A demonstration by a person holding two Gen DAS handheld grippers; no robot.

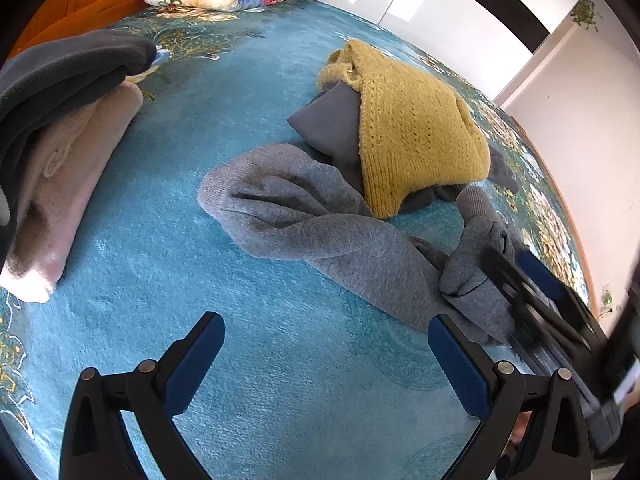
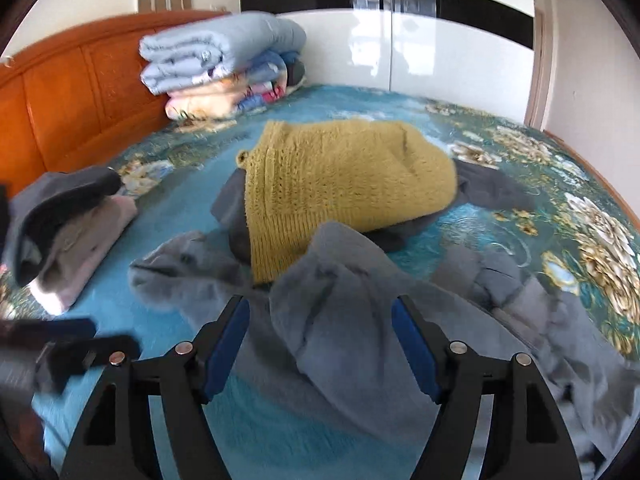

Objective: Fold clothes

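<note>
The left gripper is held with its jaws spread wide over bare teal bedspread; nothing is caught between the blue pads. The grey sweater is seen just ahead of it, lying crumpled and twisted on the bed, its near end touching the right pad's tip.

The right gripper is also held apart, jaws wide, with a raised fold of the grey sweater sitting between and just beyond the pads. Whether the cloth is touched by the pads cannot be told; no clamping is seen. In the left wrist view the right gripper is seen blurred at the sweater's right end.

Behind the grey sweater a mustard knit sweater is draped over a dark grey garment, the two forming one heap; the mustard hem overlaps the grey sweater's edge. At the left, well apart from the heap, a folded stack is seen: a dark grey garment laid on top of a pale pink one.

Folded quilts in light blue and floral prints are stacked at the bed's far side against the orange wooden headboard. A glossy white wardrobe with a black band is seen behind the bed.
</note>
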